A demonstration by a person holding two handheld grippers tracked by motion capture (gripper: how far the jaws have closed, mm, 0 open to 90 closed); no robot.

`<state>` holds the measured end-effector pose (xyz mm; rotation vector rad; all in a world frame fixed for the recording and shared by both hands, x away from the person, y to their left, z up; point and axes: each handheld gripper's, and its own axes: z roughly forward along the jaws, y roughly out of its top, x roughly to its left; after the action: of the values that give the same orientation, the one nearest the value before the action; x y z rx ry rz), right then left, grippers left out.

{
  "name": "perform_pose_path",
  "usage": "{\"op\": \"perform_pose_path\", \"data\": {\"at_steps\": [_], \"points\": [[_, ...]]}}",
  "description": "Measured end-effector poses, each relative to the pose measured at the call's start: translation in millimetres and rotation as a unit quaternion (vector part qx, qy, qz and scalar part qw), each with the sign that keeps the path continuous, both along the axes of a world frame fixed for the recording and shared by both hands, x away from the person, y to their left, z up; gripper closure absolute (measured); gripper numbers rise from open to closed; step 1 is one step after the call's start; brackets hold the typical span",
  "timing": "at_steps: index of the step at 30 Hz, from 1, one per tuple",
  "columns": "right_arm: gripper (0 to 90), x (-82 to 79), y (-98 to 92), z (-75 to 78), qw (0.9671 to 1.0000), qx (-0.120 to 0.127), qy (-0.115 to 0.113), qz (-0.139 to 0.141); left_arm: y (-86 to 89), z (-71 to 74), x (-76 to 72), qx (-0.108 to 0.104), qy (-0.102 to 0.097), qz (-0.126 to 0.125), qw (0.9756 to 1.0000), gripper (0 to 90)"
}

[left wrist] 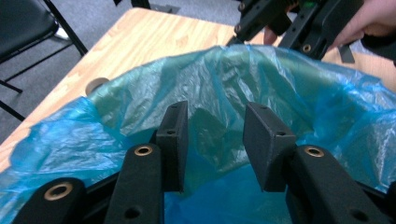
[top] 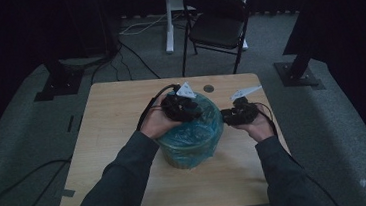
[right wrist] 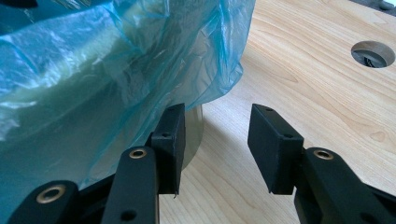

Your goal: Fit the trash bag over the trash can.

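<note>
Both tongs gaping empty, left tongs over the blue plastic bin liner, right tongs beside its skirt, probably grabbing next.

A round bin, apparently pale, stands mid-table, lined with a blue bag.

No legible text, label, brand, number or sign on anything here
</note>
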<state>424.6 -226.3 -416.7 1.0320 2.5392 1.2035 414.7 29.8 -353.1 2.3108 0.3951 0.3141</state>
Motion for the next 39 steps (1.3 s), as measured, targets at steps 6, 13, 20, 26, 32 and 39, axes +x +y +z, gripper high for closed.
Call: {"op": "perform_pose_path", "data": {"at_steps": [6,13,20,26,32,39], "points": [[55.9,-1.0,-1.0,-1.2,1.0,0.001,0.0,-0.001,-4.6,-4.5,-2.4,0.041,0.004,-0.014,0.9991,61.8],[55.7,-1.1,0.1,-1.5,1.0,0.001,-0.001,0.002,-10.9,-8.4,-2.6,0.067,0.009,-0.016,0.9976,61.8],[55.7,-1.3,0.2,-1.8,1.0,0.001,-0.001,0.002,-15.2,-11.6,-1.7,0.085,0.017,-0.015,0.9961,62.5],[55.7,-1.7,0.3,-2.5,1.0,0.001,-0.002,0.003,-18.5,-14.6,-0.6,0.1,0.027,-0.015,0.9945,62.9],[55.7,-2.1,0.3,-2.4,1.0,0.002,-0.002,0.002,-23.2,-18.7,-0.4,0.123,0.036,-0.023,0.9915,62.8],[55.6,-2.3,-0.1,-2.0,1.0,0.002,-0.002,0.001,-28.4,-23.5,-2.7,0.145,0.038,-0.033,0.9881,61.6]]}}
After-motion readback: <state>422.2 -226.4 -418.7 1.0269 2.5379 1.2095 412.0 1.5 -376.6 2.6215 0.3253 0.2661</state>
